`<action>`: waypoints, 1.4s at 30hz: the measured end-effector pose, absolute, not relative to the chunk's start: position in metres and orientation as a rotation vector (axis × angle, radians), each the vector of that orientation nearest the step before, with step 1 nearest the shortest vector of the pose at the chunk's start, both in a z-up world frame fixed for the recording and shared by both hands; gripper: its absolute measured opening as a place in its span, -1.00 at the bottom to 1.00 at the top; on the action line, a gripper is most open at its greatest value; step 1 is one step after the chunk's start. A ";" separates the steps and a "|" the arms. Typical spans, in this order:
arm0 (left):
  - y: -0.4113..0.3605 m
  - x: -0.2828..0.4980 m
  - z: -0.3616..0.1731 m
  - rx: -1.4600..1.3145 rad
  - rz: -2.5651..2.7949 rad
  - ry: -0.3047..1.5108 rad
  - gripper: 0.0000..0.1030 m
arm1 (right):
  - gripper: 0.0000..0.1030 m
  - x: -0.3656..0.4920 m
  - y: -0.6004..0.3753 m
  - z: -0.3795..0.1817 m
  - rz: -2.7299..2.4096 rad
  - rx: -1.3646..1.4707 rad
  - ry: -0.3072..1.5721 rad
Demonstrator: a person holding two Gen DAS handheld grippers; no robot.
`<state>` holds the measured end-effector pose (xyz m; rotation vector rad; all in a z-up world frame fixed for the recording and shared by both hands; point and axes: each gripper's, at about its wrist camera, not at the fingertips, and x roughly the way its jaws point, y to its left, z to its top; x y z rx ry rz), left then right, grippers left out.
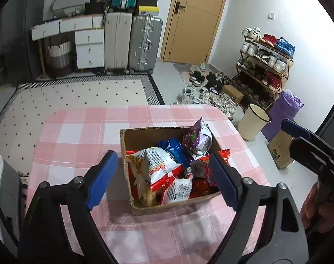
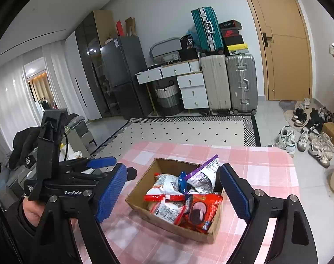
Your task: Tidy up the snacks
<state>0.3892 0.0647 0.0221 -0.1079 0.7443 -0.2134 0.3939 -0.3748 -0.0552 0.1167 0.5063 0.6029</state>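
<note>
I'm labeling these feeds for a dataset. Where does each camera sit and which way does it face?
Left wrist: on the left gripper, looking down at the box of snacks; the right gripper and hand show at right.
Right wrist: on the right gripper, facing the same box; left gripper at left.
Shared: box, pink table, suitcases, door.

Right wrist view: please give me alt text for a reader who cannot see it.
An open cardboard box packed with snack bags sits on a table with a pink checked tablecloth, framed by the open blue fingers of the right gripper, which holds nothing. The left gripper, also open, is at the left; suitcases and a door stand behind.
</note>
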 end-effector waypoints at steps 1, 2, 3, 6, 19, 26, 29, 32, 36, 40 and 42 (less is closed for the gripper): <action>0.065 0.382 0.026 -0.100 -0.207 0.729 0.62 | 0.79 0.387 -0.375 -0.053 0.600 0.117 0.498; 0.066 0.375 0.030 -0.096 -0.205 0.712 0.63 | 0.83 0.382 -0.376 -0.052 0.597 0.118 0.492; 0.066 0.366 0.034 -0.089 -0.196 0.692 0.66 | 0.83 0.376 -0.377 -0.051 0.595 0.120 0.485; 0.068 0.342 0.045 -0.060 -0.145 0.630 0.95 | 0.87 0.356 -0.380 -0.048 0.594 0.116 0.459; 0.077 0.243 0.063 -0.041 -0.121 0.516 0.98 | 0.92 0.282 -0.396 -0.057 0.554 0.122 0.433; 0.092 0.204 0.046 -0.059 -0.066 0.496 0.98 | 0.95 0.250 -0.405 -0.073 0.515 0.107 0.434; 0.098 0.191 0.031 -0.050 -0.034 0.480 0.98 | 0.95 0.236 -0.411 -0.090 0.506 0.115 0.436; 0.103 0.178 0.013 -0.035 0.011 0.451 0.98 | 0.95 0.226 -0.417 -0.108 0.501 0.129 0.434; 0.102 0.165 -0.016 -0.024 0.026 0.404 0.98 | 0.96 0.212 -0.424 -0.138 0.490 0.156 0.416; 0.099 0.161 -0.048 -0.006 0.011 0.400 0.98 | 0.96 0.209 -0.424 -0.173 0.461 0.134 0.444; 0.098 0.162 -0.061 -0.008 0.009 0.401 0.98 | 0.96 0.209 -0.423 -0.183 0.452 0.121 0.438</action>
